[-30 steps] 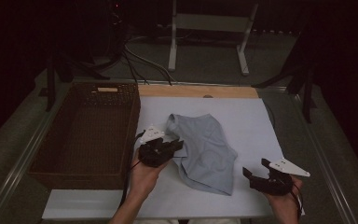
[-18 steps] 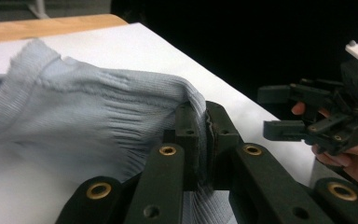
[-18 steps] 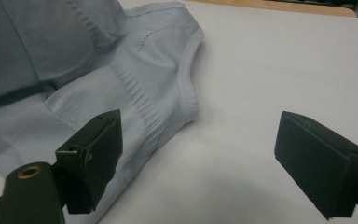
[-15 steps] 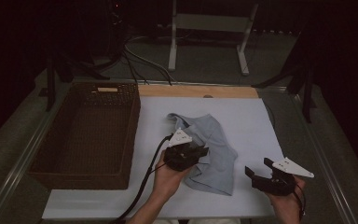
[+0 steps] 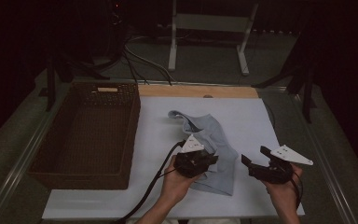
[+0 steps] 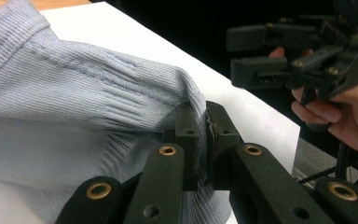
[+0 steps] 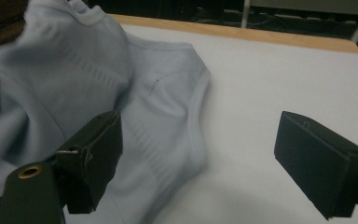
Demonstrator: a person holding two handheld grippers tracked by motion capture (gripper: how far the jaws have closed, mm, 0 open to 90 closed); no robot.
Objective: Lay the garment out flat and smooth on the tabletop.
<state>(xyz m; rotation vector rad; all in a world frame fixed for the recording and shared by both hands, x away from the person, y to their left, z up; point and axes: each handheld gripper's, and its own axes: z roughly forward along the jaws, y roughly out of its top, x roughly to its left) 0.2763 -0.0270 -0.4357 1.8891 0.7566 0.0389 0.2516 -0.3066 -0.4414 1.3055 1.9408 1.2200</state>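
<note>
The left gripper (image 6: 204, 140) is clamped on a gathered fold of the pale blue ribbed knit garment (image 5: 212, 149), lifting that edge off the white table mat (image 5: 158, 121). The right gripper (image 5: 256, 164) hovers beside it, jaws spread and empty. The garment looks light, limp and stretchy; it should drape and sag, so the stitched hem is probably the firmest hold. The brown wicker basket (image 5: 56, 149) stands just left.
</note>
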